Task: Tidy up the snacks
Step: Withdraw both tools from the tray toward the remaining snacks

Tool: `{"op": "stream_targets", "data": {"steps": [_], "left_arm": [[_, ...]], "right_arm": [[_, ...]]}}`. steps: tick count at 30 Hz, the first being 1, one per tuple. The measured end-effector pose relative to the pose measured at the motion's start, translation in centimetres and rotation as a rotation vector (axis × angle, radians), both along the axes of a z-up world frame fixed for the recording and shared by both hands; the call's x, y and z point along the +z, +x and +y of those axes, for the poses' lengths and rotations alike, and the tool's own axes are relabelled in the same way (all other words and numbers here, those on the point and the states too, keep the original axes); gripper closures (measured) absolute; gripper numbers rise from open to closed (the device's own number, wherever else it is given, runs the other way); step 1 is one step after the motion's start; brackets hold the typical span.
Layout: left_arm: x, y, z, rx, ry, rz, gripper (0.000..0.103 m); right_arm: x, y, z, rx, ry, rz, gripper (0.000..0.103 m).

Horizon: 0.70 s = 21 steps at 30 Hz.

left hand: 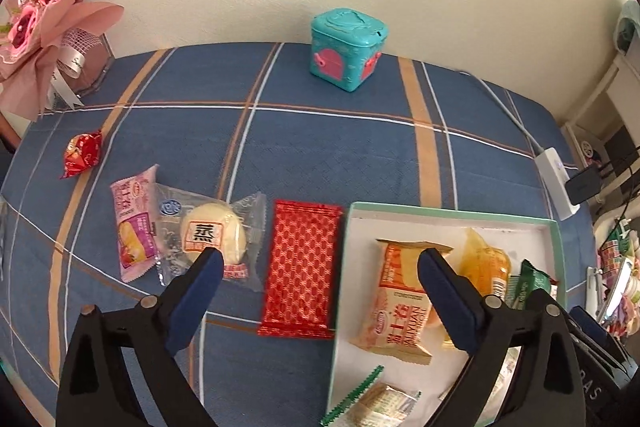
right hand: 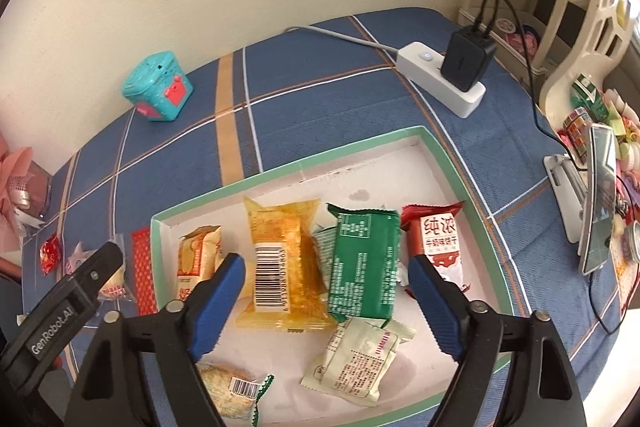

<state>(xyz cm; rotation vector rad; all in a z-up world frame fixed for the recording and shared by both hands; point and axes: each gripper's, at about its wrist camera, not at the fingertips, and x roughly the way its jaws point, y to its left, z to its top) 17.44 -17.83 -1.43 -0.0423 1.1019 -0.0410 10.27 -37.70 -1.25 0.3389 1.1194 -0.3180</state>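
The left gripper [left hand: 320,267] is held spread wide with nothing pinched, above the red patterned packet [left hand: 302,269] lying on the blue plaid tabletop [left hand: 320,147] just beside the green-rimmed tray [left hand: 440,210]. The right gripper [right hand: 326,267] is likewise spread and empty over the tray [right hand: 280,171], where the yellow packet [right hand: 280,267], the green packet [right hand: 362,263] and a red biscuit packet [right hand: 438,239] are gathered. Farther left, a clear-wrapped bun [left hand: 214,237] and a pink packet [left hand: 132,223] are left on the cloth.
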Motion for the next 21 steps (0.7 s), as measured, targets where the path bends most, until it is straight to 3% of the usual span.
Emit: {"op": "stream_targets", "data": {"steps": [7,15,21], "left_arm": [[0.0,0.2,0.9,0.039,0.024,-0.018,0.005],[0.7,-0.8,1.0,0.032,0.104,-0.088,0.005],[2.0,-1.7,1.2,0.032,0.055,-0.158,0.005]], "right_arm": [[0.0,0.2,0.4,0.011,-0.007,-0.004,0.000],[0.4,0.4,1.1,0.035,-0.057,-0.026,0.000],[1.2,0.5,2.7,0.088,-0.067,-0.062,0.000]]}}
